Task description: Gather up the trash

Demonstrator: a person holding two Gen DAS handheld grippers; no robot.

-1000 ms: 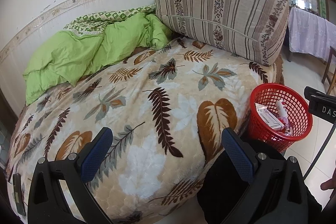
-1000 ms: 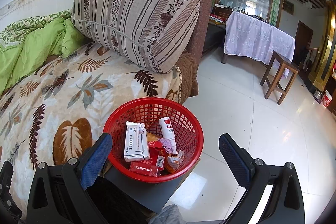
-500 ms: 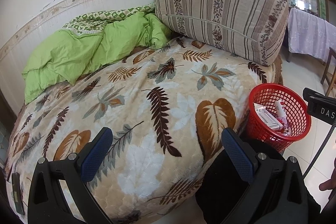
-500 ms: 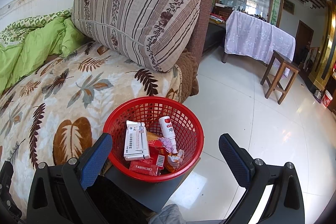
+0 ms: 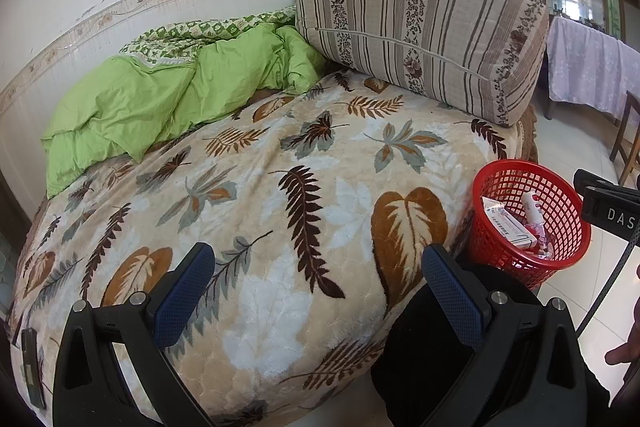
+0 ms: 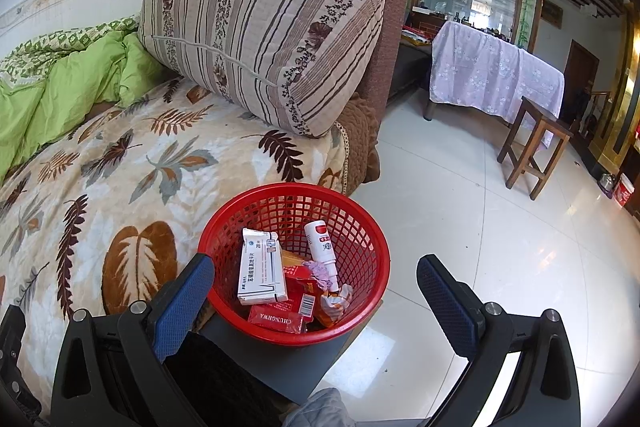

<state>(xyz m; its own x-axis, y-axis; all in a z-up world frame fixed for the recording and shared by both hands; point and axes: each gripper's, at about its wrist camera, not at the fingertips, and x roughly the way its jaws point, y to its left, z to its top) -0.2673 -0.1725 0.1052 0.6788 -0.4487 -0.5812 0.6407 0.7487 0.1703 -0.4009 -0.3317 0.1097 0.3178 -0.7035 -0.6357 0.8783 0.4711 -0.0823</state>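
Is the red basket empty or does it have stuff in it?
Partly filled: the red basket holds a white box, a white bottle and red packets.

Both the left gripper (image 5: 318, 291) and the right gripper (image 6: 315, 295) are black plastic frames with silver screws and blue, cross-hatched finger pads (image 5: 182, 293), one body bearing white letters "DAS" and a thin black cable.

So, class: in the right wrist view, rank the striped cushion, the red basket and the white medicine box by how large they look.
1. striped cushion, largest.
2. red basket.
3. white medicine box, smallest; it lies inside the basket.
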